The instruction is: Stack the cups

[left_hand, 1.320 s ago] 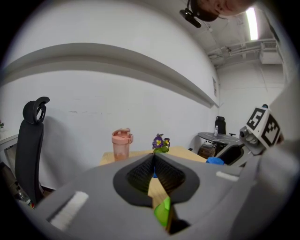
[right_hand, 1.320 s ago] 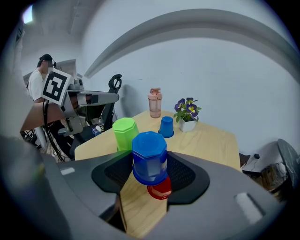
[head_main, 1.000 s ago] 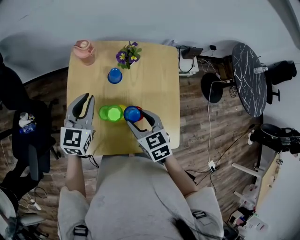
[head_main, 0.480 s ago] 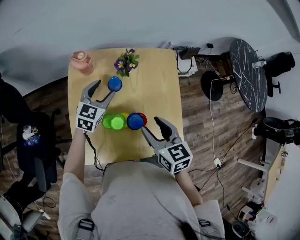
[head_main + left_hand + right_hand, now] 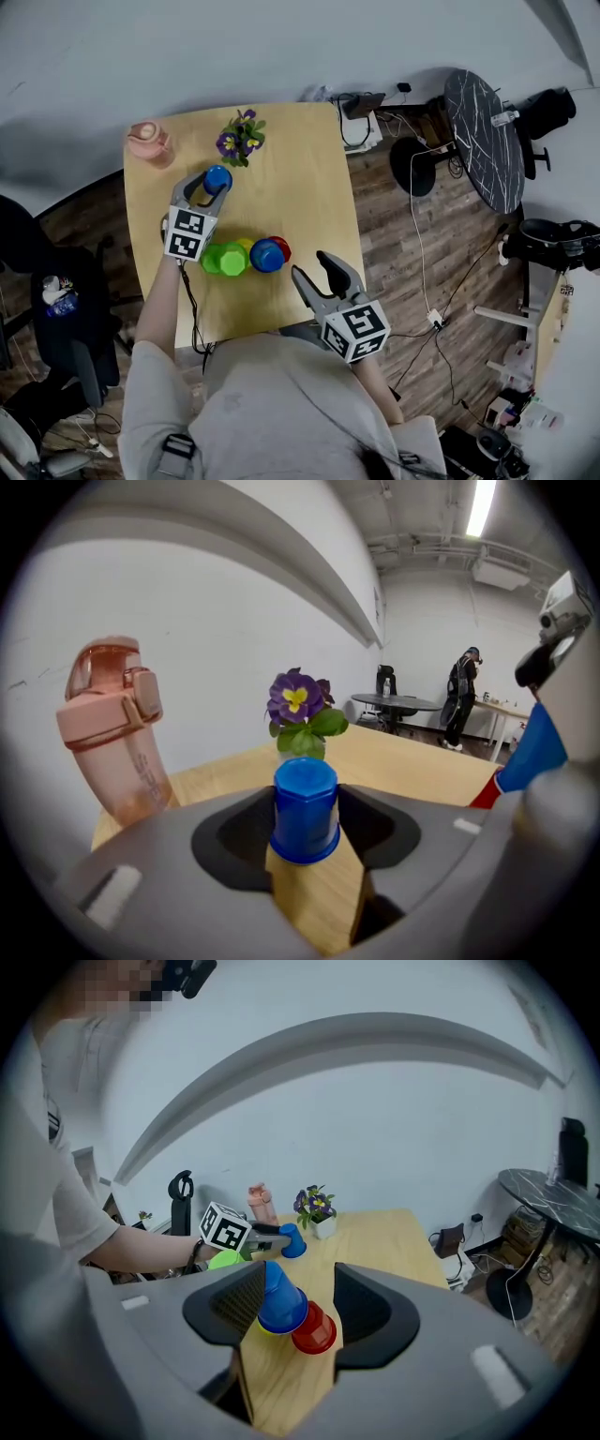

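Between the fingers of the left gripper (image 5: pixel 208 185) stands a small blue plastic cup (image 5: pixel 305 808), upside down on the pale wooden tabletop (image 5: pixel 300 169); those fingers are parted and have just been closing in, their pads close on either side of the cup, with no squeeze to be seen; just beyond the fingertips sits a small pot of purple flowers (image 5: pixel 300 710), and to their left a pink plastic drinking bottle (image 5: pixel 112 728); behind that gripper, mid-tabletop, cluster a green cup (image 5: pixel 225 259), a second blue cup (image 5: pixel 277 1302) capping a yellow cup (image 5: pixel 247 245), and a red cup (image 5: pixel 314 1328); the right gripper (image 5: pixel 314 267) has its fingers released and empty, that cluster ahead of them and apart.
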`<state>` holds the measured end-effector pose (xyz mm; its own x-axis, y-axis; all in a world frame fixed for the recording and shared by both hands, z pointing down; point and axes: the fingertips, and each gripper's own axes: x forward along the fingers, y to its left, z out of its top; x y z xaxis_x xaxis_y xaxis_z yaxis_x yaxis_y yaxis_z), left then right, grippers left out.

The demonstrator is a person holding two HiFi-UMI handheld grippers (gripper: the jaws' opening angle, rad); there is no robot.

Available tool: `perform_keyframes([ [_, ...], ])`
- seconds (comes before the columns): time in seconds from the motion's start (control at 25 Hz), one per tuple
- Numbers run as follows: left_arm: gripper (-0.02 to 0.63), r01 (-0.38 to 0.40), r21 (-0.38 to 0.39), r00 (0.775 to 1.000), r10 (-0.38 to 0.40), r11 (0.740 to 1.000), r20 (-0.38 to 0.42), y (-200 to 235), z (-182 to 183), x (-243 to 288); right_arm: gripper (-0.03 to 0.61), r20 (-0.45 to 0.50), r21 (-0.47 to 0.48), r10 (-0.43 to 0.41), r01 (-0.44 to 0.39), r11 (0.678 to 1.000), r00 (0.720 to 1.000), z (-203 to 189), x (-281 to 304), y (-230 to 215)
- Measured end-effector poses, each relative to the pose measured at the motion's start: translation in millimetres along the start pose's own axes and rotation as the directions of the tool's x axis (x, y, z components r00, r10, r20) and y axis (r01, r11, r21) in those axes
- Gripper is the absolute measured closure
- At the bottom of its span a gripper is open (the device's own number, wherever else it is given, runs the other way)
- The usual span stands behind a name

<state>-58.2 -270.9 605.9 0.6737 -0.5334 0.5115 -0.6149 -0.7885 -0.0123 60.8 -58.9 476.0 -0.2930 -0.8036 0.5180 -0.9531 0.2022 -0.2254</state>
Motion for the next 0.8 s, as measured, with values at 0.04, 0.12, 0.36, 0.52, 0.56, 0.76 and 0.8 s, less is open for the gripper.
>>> perform_keyframes([
  [0.04, 0.35, 0.0, 0.002, 1.0, 0.0, 1.0, 0.005, 0, 1, -2, 0.351, 0.006, -0.002, 0.001, -0.001, 1.0, 1.0, 1, 0, 0],
  [0.12, 0.352, -0.001, 0.015, 1.0, 0.001, 1.0, 0.022, 2, 3, -8, 0.353, 0.027, -0.013, 0.009, -0.008, 1.0, 1.0, 5, 0, 2],
  [0.36, 0.354, -0.032, -0.002, 0.995, 0.032, 0.999, 0.089, -4, 33, -63, 0.437, 0.105, -0.064, 0.035, -0.028, 0.998, 0.994, 24, -2, 9],
  [0.52, 0.356, -0.053, 0.009, 0.992, 0.051, 0.999, 0.113, -19, 54, -105, 0.569, 0.131, -0.083, 0.054, -0.043, 0.996, 0.99, 34, -2, 9],
  [0.56, 0.356, -0.059, 0.01, 0.991, 0.057, 0.998, 0.121, -23, 59, -116, 0.575, 0.129, -0.093, 0.066, -0.055, 0.994, 0.989, 35, -2, 11],
  [0.76, 0.357, -0.086, -0.017, 0.98, 0.088, 0.996, 0.177, -46, 88, -160, 0.575, 0.112, -0.161, 0.12, -0.101, 0.982, 0.986, 37, -2, 15],
  [0.8, 0.357, -0.088, -0.025, 0.978, 0.091, 0.996, 0.186, -51, 92, -168, 0.575, 0.113, -0.168, 0.13, -0.11, 0.98, 0.985, 37, -3, 16],
])
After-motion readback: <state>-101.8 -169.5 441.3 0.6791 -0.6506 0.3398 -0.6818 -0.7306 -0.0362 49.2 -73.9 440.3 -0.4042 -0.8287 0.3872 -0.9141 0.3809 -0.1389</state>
